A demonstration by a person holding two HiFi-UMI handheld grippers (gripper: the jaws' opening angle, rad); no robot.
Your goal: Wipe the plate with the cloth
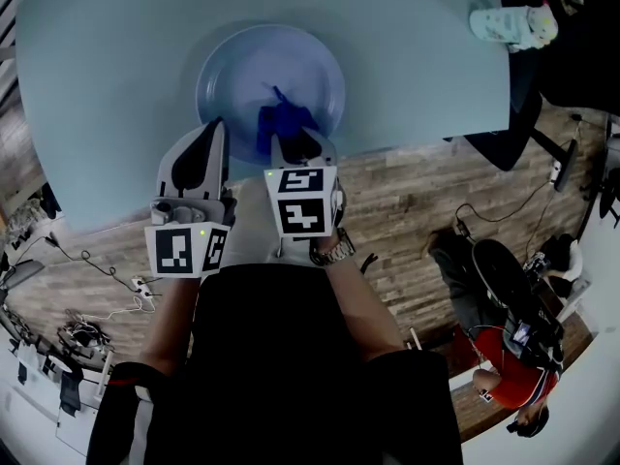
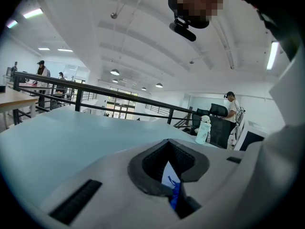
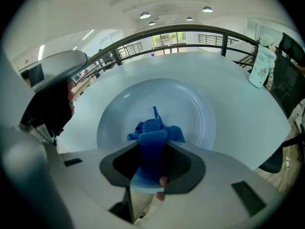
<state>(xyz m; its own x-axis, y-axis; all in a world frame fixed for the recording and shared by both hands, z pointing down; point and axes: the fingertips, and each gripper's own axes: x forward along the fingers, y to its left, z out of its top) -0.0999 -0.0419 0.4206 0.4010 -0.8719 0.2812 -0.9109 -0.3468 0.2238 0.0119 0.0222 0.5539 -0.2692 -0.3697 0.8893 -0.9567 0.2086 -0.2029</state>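
Note:
A pale blue plate point(image 1: 310, 61) point(image 3: 190, 106) lies on the round pale table point(image 1: 116, 85) near its front edge. My right gripper point(image 1: 291, 141) point(image 3: 153, 144) is shut on a bunched dark blue cloth point(image 1: 284, 119) point(image 3: 155, 132), which rests on the plate's near part. Just left of it, my left gripper point(image 1: 213, 129) point(image 2: 167, 144) is by the plate's near-left rim, its jaws shut. Only a sliver of white and blue shows through the gap in the left gripper view. That view looks across the table, and the plate is hidden there.
A white bottle point(image 1: 513, 24) point(image 3: 261, 63) point(image 2: 203, 130) stands at the table's far right edge. Railings point(image 3: 167, 32) run behind the table. On the wooden floor are a black chair point(image 1: 504, 269), cables point(image 1: 116, 298) and a person in red point(image 1: 509, 381).

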